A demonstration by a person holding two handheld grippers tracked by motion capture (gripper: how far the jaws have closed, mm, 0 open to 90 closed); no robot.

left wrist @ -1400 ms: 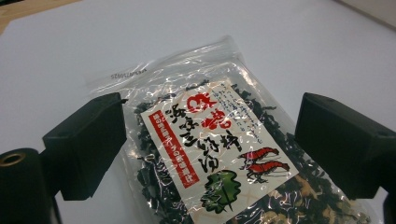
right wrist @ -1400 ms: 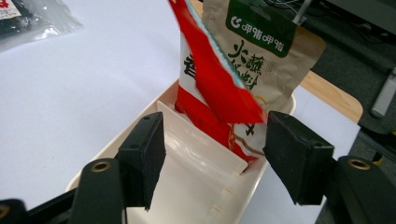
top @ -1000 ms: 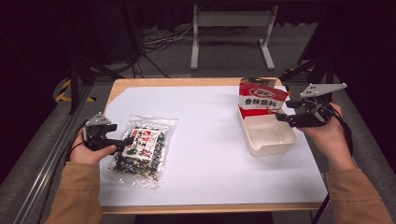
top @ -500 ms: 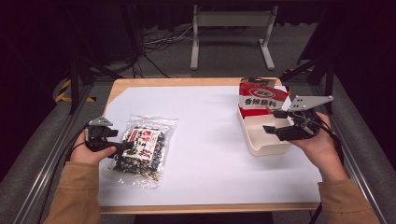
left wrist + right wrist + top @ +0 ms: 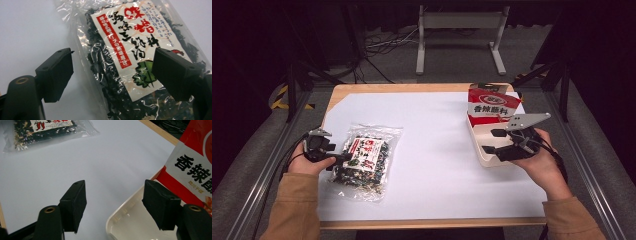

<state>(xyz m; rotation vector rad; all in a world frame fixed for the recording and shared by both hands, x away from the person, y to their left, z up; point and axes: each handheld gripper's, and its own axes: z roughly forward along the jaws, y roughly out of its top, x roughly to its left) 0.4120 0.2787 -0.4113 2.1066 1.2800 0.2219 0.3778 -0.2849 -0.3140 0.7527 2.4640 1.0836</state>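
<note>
Table point(image 5: 432, 125): wooden top under a white sheet; taken as the landmark for all places below.
Tray point(image 5: 484, 137): white, shallow, at the table's right side, near the right edge. Its near left corner shows in the right gripper view point(image 5: 130, 220).
Red pouch point(image 5: 492, 105): red-and-white printed packet, leaning in the far end of the tray; lower part hidden by the tray wall.
Seaweed bag point(image 5: 364, 160): clear packet of dark dried pieces with a white-and-red label, lying flat on the table's left part, near the front edge. Judged to be the item being picked.
Left gripper point(image 5: 343, 159): at the table's left edge, reaching onto the bag's left border. In the left gripper view point(image 5: 112, 75) the jaws stand apart, one over the bare sheet, one over the label. They have just been closing, with the bag's edge between them, pads not yet pressing.
Right gripper point(image 5: 494, 141): at the table's right side, over the tray's near left rim. Jaws parted, nothing held point(image 5: 113, 205); one jaw is over the sheet, one over the tray.
Step in hand (judged): closing the left gripper on the bag.
Advice: take the film border together with some contents, not film alone, which may slip or tear. Lower until the bottom pad slides under the edge. Hold the right gripper clear of the tray rim, ready to steady it.
</note>
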